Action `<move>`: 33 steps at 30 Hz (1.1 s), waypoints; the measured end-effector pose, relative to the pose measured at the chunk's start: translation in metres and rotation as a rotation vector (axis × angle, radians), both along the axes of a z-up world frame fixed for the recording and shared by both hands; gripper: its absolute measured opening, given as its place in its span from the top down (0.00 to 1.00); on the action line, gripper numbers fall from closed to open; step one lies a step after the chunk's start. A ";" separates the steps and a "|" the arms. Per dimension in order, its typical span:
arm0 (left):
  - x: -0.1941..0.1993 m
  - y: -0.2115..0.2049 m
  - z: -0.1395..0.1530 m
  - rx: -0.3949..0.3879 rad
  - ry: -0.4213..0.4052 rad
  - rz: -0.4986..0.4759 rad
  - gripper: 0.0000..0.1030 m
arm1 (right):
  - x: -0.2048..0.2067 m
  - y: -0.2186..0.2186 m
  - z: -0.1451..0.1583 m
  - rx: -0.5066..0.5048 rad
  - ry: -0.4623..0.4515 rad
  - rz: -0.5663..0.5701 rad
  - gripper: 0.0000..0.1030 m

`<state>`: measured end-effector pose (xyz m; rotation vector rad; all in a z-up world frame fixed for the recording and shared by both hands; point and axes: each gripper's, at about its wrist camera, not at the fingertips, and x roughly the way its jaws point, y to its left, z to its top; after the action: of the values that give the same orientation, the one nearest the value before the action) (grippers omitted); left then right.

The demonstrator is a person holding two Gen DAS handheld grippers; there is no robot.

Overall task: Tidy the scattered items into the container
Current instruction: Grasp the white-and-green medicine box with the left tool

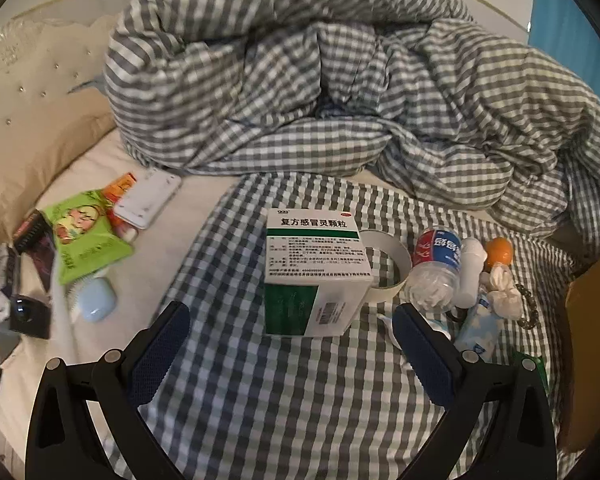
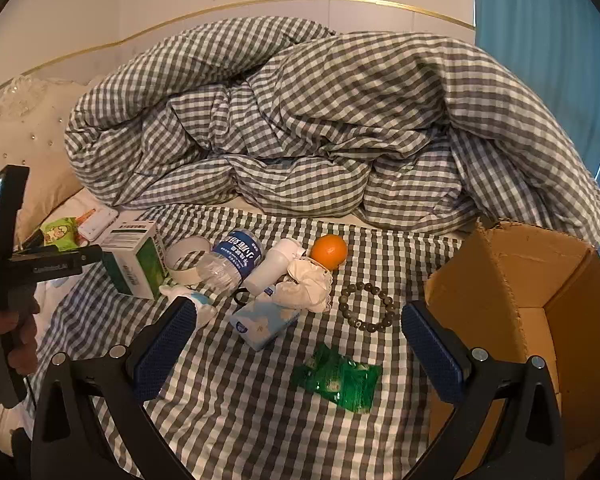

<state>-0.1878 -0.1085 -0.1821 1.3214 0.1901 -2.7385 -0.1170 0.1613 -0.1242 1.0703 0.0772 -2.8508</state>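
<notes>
A white and green medicine box [image 1: 316,276] [image 2: 134,258] stands on the checked sheet, just ahead of my open left gripper [image 1: 292,312], whose jaws hold nothing. Beside the box lie a tape roll [image 1: 386,266] [image 2: 186,258], a crushed water bottle [image 1: 436,268] [image 2: 232,262], a white tube [image 2: 274,266] and an orange [image 2: 329,252] [image 1: 499,252]. My right gripper [image 2: 298,316] is open and empty above a tissue pack [image 2: 262,322], a bead bracelet [image 2: 366,306] and a green wrapper [image 2: 338,380]. The cardboard box [image 2: 512,276] stands open at the right.
A bunched checked duvet [image 1: 340,92] [image 2: 320,128] fills the back of the bed. On the cream sheet at the left lie a green snack bag [image 1: 86,236], a white device [image 1: 148,200], a pale blue case [image 1: 96,300] and dark small items. A hand [image 2: 8,332] holds the left gripper.
</notes>
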 end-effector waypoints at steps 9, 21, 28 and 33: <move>-0.034 0.003 -0.031 0.021 -0.030 -0.007 0.00 | -0.024 -0.001 -0.020 0.015 -0.029 -0.008 0.00; -0.063 0.008 -0.058 -0.019 -0.056 0.014 0.01 | -0.038 0.004 -0.040 0.025 -0.060 -0.014 0.00; -0.068 0.008 -0.070 -0.011 -0.065 0.012 0.23 | -0.043 0.011 -0.049 0.010 -0.075 -0.024 0.00; -0.062 0.009 -0.064 -0.027 -0.018 0.035 0.26 | -0.045 0.012 -0.057 0.003 -0.095 -0.014 0.00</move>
<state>-0.2502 -0.1000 -0.2457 1.3234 0.1730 -2.6897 -0.1621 0.1732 -0.1816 1.2098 0.0670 -2.8073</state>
